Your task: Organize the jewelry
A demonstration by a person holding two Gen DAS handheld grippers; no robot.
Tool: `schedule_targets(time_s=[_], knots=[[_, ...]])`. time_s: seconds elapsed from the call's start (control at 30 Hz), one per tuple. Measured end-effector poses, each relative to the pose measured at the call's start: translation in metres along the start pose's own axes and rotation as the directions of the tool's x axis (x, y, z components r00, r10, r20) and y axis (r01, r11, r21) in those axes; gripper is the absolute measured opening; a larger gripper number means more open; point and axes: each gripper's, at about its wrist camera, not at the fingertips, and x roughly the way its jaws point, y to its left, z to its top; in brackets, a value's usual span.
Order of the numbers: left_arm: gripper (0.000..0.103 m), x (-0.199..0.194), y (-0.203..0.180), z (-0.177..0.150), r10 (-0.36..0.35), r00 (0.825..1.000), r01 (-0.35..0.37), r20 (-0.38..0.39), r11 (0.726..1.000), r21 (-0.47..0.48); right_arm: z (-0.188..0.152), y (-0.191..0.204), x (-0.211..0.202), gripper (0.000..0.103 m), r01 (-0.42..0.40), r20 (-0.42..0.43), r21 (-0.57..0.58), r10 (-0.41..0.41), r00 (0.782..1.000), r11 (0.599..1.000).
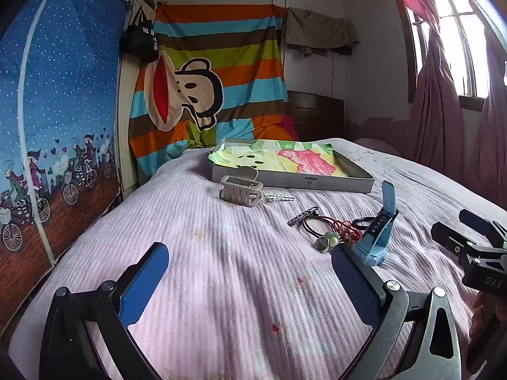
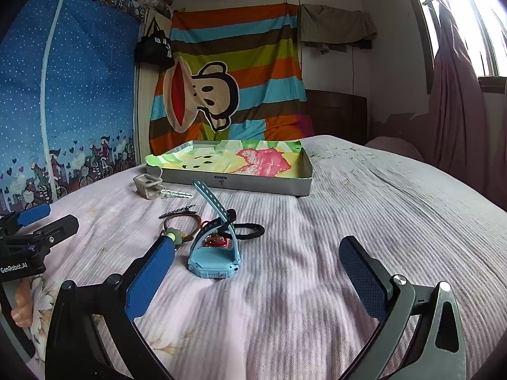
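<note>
A shallow grey box (image 1: 336, 183) (image 2: 240, 185) lined with bright patterned paper lies on the pink bedspread. In front of it are a beige hair claw (image 1: 239, 190) (image 2: 146, 186), a clear clip (image 1: 279, 198) (image 2: 176, 194), a black patterned clip (image 1: 302, 215) (image 2: 177, 211), hair ties with beads (image 1: 326, 234) (image 2: 180, 231) and a blue watch (image 1: 377, 237) (image 2: 215, 253). My left gripper (image 1: 250, 262) hovers open over bare bedspread, left of the watch. My right gripper (image 2: 256, 259) is open too, the watch just inside its left finger.
A blue wardrobe cover (image 1: 57, 110) stands along the bed's left side. A striped cartoon sheet (image 1: 215, 79) hangs behind the box. Curtains and a window (image 1: 450, 63) are at right. A hand (image 2: 22, 304) holds the left gripper's handle.
</note>
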Motion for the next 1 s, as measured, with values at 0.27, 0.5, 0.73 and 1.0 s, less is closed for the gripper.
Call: schedule_targets(time_s=[0.27,0.5,0.73,1.0], knots=[[0.103,-0.0001,-0.0009,0.0003,0.001,1.000,-0.001,0.001,1.000,0.007,0.0001,0.0000,-0.0010,0.102,-0.001,0.008,0.002,0.001,1.000,1.000],[0.103,-0.0001,-0.0001,0.0000,0.001,1.000,-0.001,0.002,1.000,0.001,0.0003,-0.0002,-0.0005,0.102,-0.001,0.004,0.004,0.001,1.000,1.000],[0.103,0.0000,-0.0001,0.0000,0.000,1.000,0.000,0.002,1.000,0.002,0.0004,-0.0001,-0.0014,0.102,-0.001,0.005,0.004,0.001,1.000,1.000],[0.103,-0.0001,-0.0001,0.0000,0.001,1.000,-0.001,0.003,1.000,0.003,0.0006,0.0001,-0.0020,0.102,-0.001,0.005,0.004,0.001,1.000,1.000]])
